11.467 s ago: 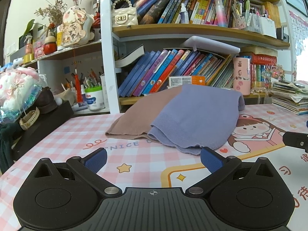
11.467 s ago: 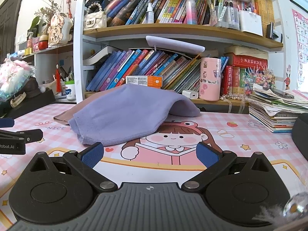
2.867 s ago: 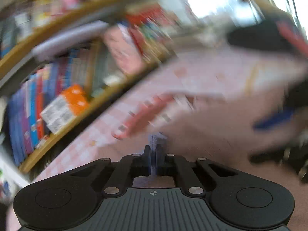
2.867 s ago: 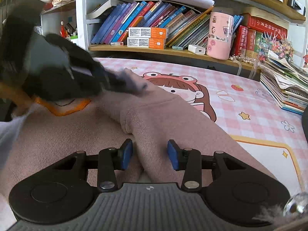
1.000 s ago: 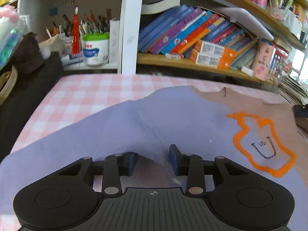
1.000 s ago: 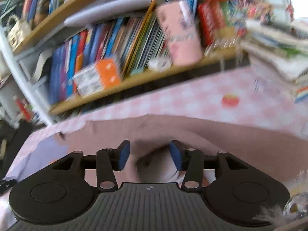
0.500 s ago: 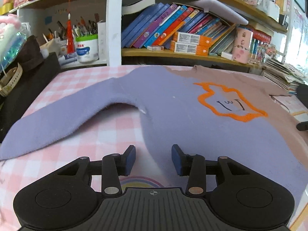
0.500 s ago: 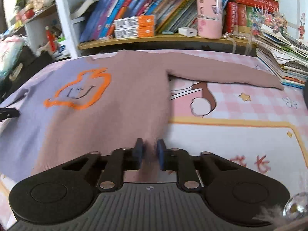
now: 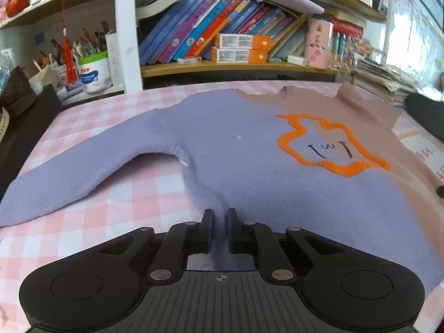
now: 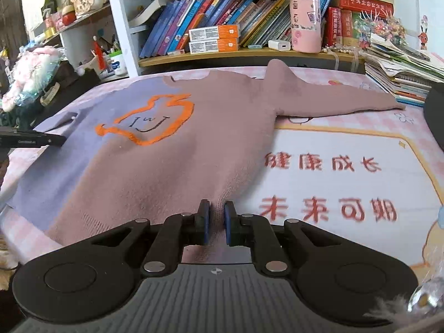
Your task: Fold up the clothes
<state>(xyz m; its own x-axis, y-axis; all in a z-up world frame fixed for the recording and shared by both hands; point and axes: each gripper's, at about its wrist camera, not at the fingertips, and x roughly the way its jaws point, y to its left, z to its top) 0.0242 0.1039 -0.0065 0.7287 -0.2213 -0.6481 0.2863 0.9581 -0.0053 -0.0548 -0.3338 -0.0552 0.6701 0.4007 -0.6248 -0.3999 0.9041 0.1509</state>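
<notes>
white tub (image 9: 93,75) upper left: holds pens | sweater (image 9: 249,149) spread flat mid-frame on bench (image 9: 133,194) | left tool (image 9: 220,222) clenched on purple hem | right tool (image 10: 216,216) clenched on brown hem | pink cup (image 10: 305,25) upper right on shelf, contents unseen

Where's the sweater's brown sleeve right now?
In the right wrist view the brown sleeve lies flat on the table mat, stretched out to the right toward the stack of papers, just in front of the bookshelf.
</notes>
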